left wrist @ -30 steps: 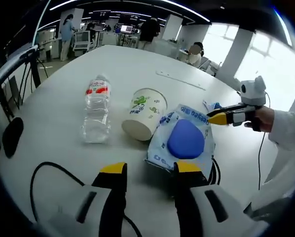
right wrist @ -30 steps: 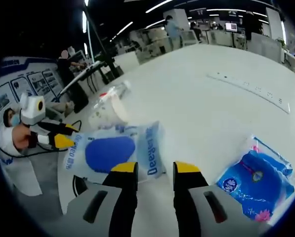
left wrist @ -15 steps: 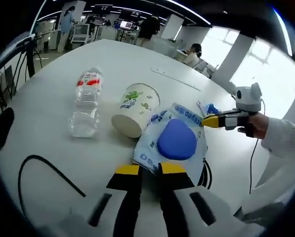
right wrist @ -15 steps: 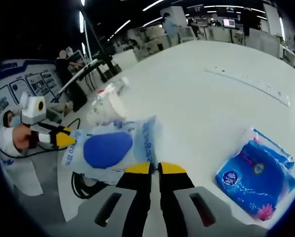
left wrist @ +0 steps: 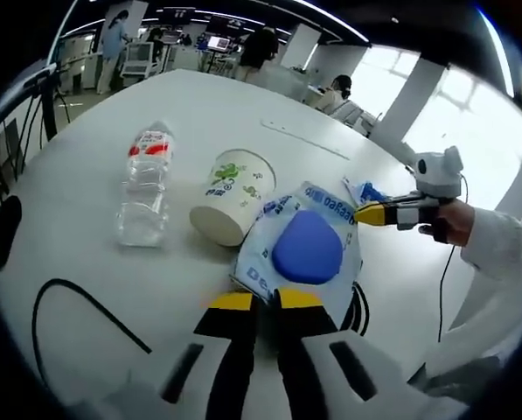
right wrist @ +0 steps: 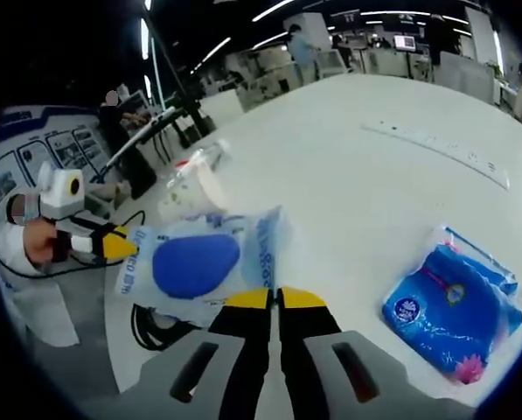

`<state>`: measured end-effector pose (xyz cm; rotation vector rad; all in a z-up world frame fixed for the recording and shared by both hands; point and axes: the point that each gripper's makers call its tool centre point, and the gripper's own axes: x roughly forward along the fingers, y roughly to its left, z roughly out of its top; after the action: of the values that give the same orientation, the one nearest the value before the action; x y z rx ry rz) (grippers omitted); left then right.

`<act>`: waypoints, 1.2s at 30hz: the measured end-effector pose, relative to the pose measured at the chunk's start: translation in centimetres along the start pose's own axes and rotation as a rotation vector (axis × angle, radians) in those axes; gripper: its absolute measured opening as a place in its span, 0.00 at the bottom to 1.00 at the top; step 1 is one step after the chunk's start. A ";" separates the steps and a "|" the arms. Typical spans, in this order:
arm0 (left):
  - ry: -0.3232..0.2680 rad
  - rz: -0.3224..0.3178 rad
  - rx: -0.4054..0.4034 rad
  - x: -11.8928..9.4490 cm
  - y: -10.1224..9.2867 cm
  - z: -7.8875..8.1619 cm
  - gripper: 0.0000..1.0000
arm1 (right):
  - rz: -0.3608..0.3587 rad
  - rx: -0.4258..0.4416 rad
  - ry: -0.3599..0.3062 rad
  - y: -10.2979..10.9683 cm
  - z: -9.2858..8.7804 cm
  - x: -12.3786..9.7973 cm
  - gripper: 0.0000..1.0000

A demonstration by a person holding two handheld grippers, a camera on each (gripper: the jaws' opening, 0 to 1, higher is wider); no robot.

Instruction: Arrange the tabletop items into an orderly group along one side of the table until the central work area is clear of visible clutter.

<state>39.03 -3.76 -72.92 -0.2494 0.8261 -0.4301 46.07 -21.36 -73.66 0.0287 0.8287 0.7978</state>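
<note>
Both grippers pinch one tissue pack on a wide white desk (left wrist: 243,105) in a bright open hall.

We see the left gripper (left wrist: 255,301) and right gripper (right wrist: 263,298), jaws clamped on opposite edges of the blue-and-white plastic tissue pack (left wrist: 306,247); a tipped paper cup (left wrist: 230,197) touches it, a clear bottle (left wrist: 144,182) beyond, a blue packet (right wrist: 453,300) apart.

**Off the table, around the room**

I see a black cable (left wrist: 77,302) looping on the near tabletop, a long strip (right wrist: 440,149) lying flat far across it, people (left wrist: 261,48) at distant desks, bright windows (left wrist: 470,131), and wall posters (right wrist: 46,144).
</note>
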 end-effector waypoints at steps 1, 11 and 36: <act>-0.001 -0.001 -0.001 0.0 -0.1 0.0 0.04 | 0.000 0.001 -0.001 0.0 0.0 0.0 0.00; -0.013 -0.021 0.018 -0.7 -1.1 1.0 0.02 | -0.010 0.008 -0.021 0.5 -0.2 -1.5 0.00; -0.048 -0.146 0.183 -1.8 -5.1 7.6 0.00 | -0.122 0.057 -0.171 0.4 2.1 -7.8 0.00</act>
<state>42.33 -7.08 -64.88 -0.1494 0.7187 -0.6307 44.02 -25.51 -67.05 0.0947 0.6842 0.6477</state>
